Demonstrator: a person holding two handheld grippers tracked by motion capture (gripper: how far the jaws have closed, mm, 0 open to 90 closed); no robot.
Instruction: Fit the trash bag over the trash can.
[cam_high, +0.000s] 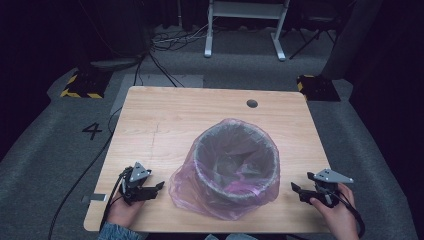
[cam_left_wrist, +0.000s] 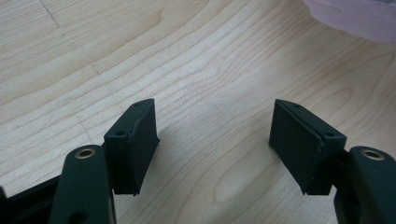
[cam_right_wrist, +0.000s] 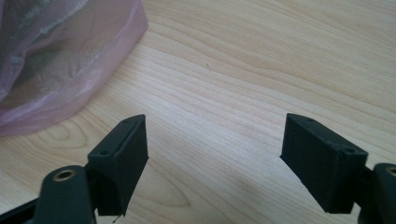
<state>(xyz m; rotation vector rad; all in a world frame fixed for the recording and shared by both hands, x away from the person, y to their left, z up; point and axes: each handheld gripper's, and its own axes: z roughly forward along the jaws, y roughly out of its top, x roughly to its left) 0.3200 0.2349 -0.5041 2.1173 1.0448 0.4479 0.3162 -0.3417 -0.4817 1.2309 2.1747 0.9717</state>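
So I've got a hand-held gripper in each hand, low over the desk (cam_high: 150, 110). My left hand-held gripper (cam_high: 156, 187) sits just left of the bin (cam_high: 236, 162), jaws spread wide with bare wood between them. My right hand-held gripper (cam_high: 296, 189) is just right of it, jaws also spread, nothing between them. The bin stands upright near the desk's front middle, with a pink bag (cam_high: 187, 187) lining it and draped down outside onto the wood.
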